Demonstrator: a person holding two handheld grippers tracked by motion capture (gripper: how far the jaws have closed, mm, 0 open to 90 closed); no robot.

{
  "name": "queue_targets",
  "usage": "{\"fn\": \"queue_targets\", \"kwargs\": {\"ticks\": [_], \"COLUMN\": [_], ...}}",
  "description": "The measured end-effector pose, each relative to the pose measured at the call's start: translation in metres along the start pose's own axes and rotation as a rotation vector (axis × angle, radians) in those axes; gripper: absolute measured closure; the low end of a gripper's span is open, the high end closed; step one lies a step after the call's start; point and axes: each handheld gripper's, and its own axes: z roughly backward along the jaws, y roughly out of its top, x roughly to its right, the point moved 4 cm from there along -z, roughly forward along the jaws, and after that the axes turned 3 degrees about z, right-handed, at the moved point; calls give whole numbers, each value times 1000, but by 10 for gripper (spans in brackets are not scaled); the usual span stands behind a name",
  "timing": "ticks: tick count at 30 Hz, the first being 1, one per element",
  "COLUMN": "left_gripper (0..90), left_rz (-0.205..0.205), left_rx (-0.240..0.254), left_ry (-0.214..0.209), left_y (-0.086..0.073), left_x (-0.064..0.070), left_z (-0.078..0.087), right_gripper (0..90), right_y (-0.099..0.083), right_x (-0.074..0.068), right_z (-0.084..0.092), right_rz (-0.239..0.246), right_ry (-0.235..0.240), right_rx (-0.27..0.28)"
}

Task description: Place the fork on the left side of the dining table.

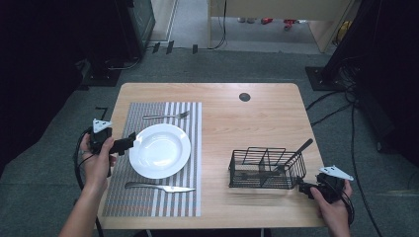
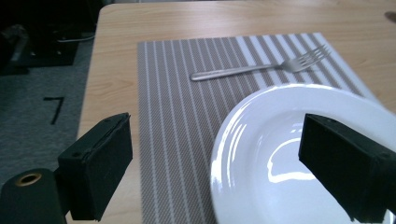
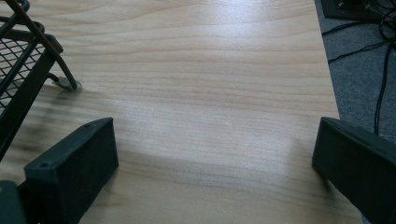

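Observation:
A white plate (image 1: 159, 150) lies on a grey striped placemat (image 1: 188, 197), with a silver fork (image 1: 167, 116) beyond it and a knife (image 1: 160, 187) in front. My left gripper (image 1: 127, 142) hovers at the plate's left rim. In the left gripper view it (image 2: 217, 140) is open, one jaw over the placemat (image 2: 177, 116) and the other over the plate (image 2: 280, 154), with the fork (image 2: 261, 69) farther off. My right gripper (image 1: 305, 190) sits low by the right end of a black wire basket (image 1: 267, 168). In the right gripper view it (image 3: 215, 140) is open over bare wood.
A dark utensil handle (image 1: 302, 148) sticks out of the basket toward the back right. The basket's corner and foot (image 3: 28, 70) stand left of my right gripper. The table's right edge (image 3: 329, 79) is close, with cables on the floor beyond. A dark round hole (image 1: 244, 97) marks the far tabletop.

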Motion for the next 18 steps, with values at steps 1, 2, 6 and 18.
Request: {"fn": "queue_targets", "kwargs": {"ticks": [1,2,6,18], "left_gripper": [95,86,77,77], "left_rz": [2,2,18,8], "left_rx": [-3,-3,-13,-51], "left_ry": [-6,-6,0,18], "left_y": [-7,-7,-26,-72], "left_x": [-2,-2,-10,-21], "left_z": [5,5,15,23], "right_gripper": [0,0,0,1], "right_y": [0,0,0,0], "right_x": [0,0,0,0], "right_z": [0,0,0,0], "right_rz": [0,0,0,-1], "right_ry": [0,0,0,0], "right_rx": [0,0,0,0]}}
